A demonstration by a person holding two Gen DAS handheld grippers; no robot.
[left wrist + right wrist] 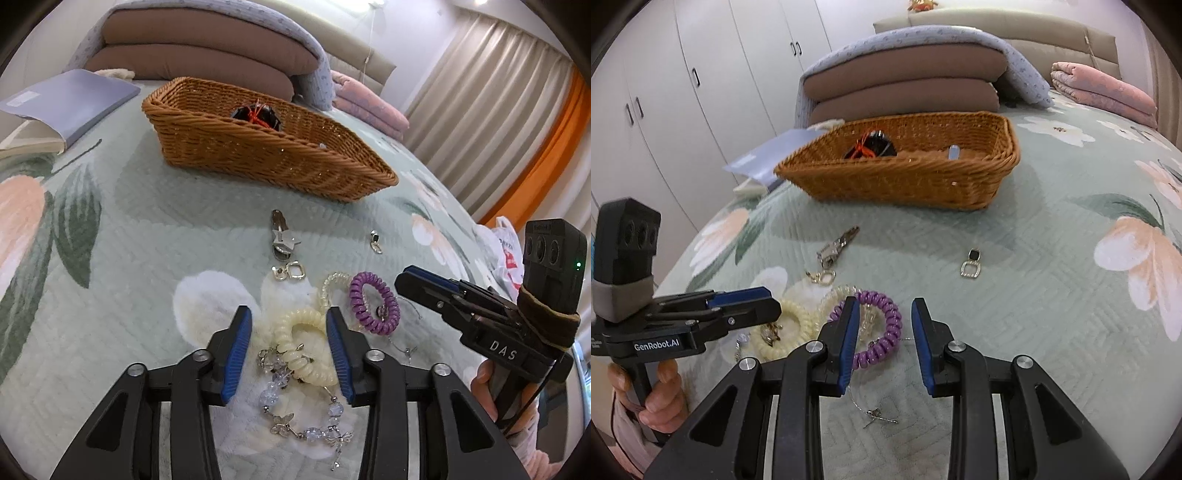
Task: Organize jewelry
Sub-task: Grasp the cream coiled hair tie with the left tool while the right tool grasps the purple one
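Observation:
A wicker basket stands on the bed and holds a black item with red thread. Loose jewelry lies in front of it. My left gripper is open, its jaws either side of a cream coil bracelet, above a crystal bead bracelet. My right gripper is open over a purple coil bracelet. A clear coil, a metal hair clip, a gold ring charm and a black pendant lie nearby.
A floral quilt covers the bed. Brown cushions under a blue blanket sit behind the basket. A blue folder lies at far left, folded pink bedding at far right. A thin chain with a charm lies under the right gripper.

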